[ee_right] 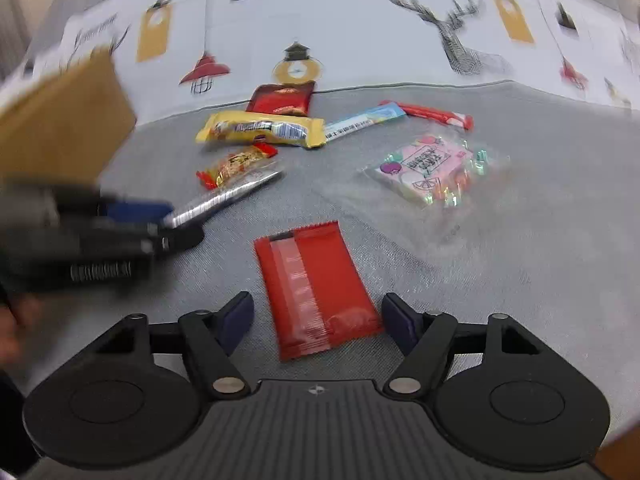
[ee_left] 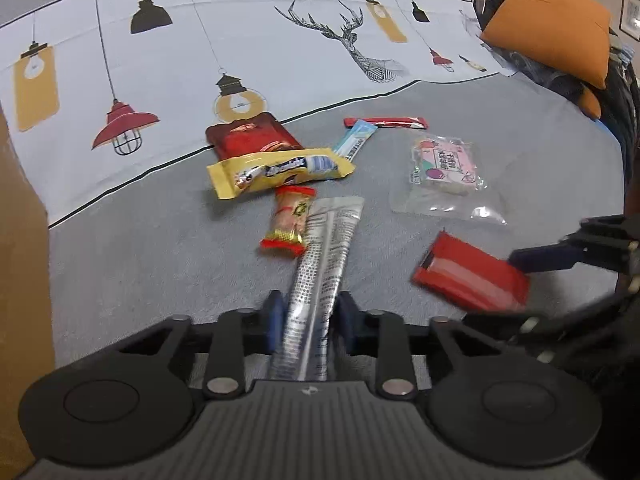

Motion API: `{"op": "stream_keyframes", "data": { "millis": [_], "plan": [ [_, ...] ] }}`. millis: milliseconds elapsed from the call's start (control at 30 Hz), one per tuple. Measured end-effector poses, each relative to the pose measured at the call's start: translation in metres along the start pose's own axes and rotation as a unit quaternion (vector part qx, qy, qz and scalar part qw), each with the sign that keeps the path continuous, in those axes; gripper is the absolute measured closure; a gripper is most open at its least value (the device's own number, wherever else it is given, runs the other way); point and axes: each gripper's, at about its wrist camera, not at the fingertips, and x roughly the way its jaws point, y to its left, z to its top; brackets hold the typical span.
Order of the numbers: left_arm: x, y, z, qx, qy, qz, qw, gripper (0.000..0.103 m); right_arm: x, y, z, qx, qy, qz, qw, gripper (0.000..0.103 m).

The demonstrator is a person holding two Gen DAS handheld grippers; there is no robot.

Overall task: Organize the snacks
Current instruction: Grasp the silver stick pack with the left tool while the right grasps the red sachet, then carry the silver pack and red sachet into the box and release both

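My left gripper (ee_left: 308, 314) is shut on a long silver snack stick (ee_left: 324, 256), which also shows in the right wrist view (ee_right: 224, 198). My right gripper (ee_right: 318, 316) is open, its fingers on either side of a flat red packet (ee_right: 316, 288), which also shows in the left wrist view (ee_left: 472, 276). Further back lie a yellow chocolate bar (ee_left: 280, 170), a small red-and-gold candy (ee_left: 290, 220), a dark red packet (ee_left: 252, 136), a blue-white stick (ee_left: 356, 138), a thin red stick (ee_left: 384, 122) and a clear bag with pink sweets (ee_left: 444, 168).
A cardboard box (ee_right: 60, 124) stands at the left, its wall also in the left wrist view (ee_left: 20, 240). The snacks lie on a grey cloth (ee_left: 140, 264) with a lamp-and-deer print behind. An orange cushion (ee_left: 552, 28) sits at the far right.
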Motion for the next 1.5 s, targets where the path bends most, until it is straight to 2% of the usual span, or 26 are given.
{"op": "stream_keyframes", "data": {
  "millis": [33, 67, 133, 200, 367, 500, 600, 800, 933, 1067, 1267, 1333, 1433, 1500],
  "plan": [
    [0.000, 0.000, 0.001, -0.004, 0.000, 0.000, 1.0000, 0.078, 0.002, 0.008, -0.001, -0.034, 0.000, -0.012, 0.999, 0.038],
    [0.000, 0.000, 0.001, -0.008, -0.001, 0.001, 1.0000, 0.080, 0.002, 0.011, 0.000, -0.047, -0.002, -0.006, 0.999, 0.046],
    [-0.002, 0.001, 0.000, -0.019, -0.006, 0.003, 0.9998, 0.083, 0.002, 0.008, 0.006, -0.037, 0.001, 0.000, 0.999, 0.058],
    [-0.004, 0.004, -0.001, -0.039, -0.005, 0.002, 0.9992, 0.083, 0.003, 0.000, 0.011, -0.006, 0.005, 0.006, 1.000, 0.060],
    [-0.014, 0.010, -0.001, -0.081, 0.008, -0.013, 0.9966, 0.083, -0.004, -0.018, 0.016, 0.080, -0.008, 0.037, 0.996, 0.061],
    [-0.027, 0.011, 0.000, -0.094, 0.003, -0.017, 0.9954, 0.083, -0.015, -0.019, 0.021, 0.101, -0.029, 0.052, 0.993, 0.061],
    [-0.044, 0.009, 0.005, -0.098, -0.008, -0.010, 0.9951, 0.083, -0.029, -0.010, 0.028, 0.095, -0.055, 0.060, 0.992, 0.061],
    [-0.101, 0.005, 0.012, -0.091, -0.062, -0.008, 0.9939, 0.083, -0.055, 0.010, 0.030, 0.127, -0.074, 0.079, 0.986, 0.061],
    [-0.153, 0.016, 0.017, -0.107, -0.114, -0.007, 0.9877, 0.083, -0.085, 0.037, 0.027, 0.117, -0.092, 0.073, 0.986, 0.061],
    [-0.213, 0.032, 0.023, -0.128, -0.182, 0.012, 0.9747, 0.083, -0.123, 0.068, 0.036, 0.111, -0.125, 0.077, 0.983, 0.061],
    [-0.294, 0.074, 0.004, -0.189, -0.276, 0.056, 0.9408, 0.083, -0.179, 0.127, 0.071, 0.078, -0.188, 0.111, 0.973, 0.060],
    [-0.311, 0.089, -0.006, -0.207, -0.288, 0.087, 0.9310, 0.083, -0.189, 0.146, 0.084, 0.074, -0.205, 0.131, 0.967, 0.060],
    [-0.320, 0.114, -0.020, -0.244, -0.279, 0.141, 0.9182, 0.083, -0.195, 0.173, 0.099, 0.064, -0.211, 0.160, 0.962, 0.060],
    [-0.321, 0.132, -0.030, -0.271, -0.266, 0.154, 0.9122, 0.083, -0.194, 0.190, 0.107, 0.054, -0.209, 0.178, 0.960, 0.060]
  ]
}}
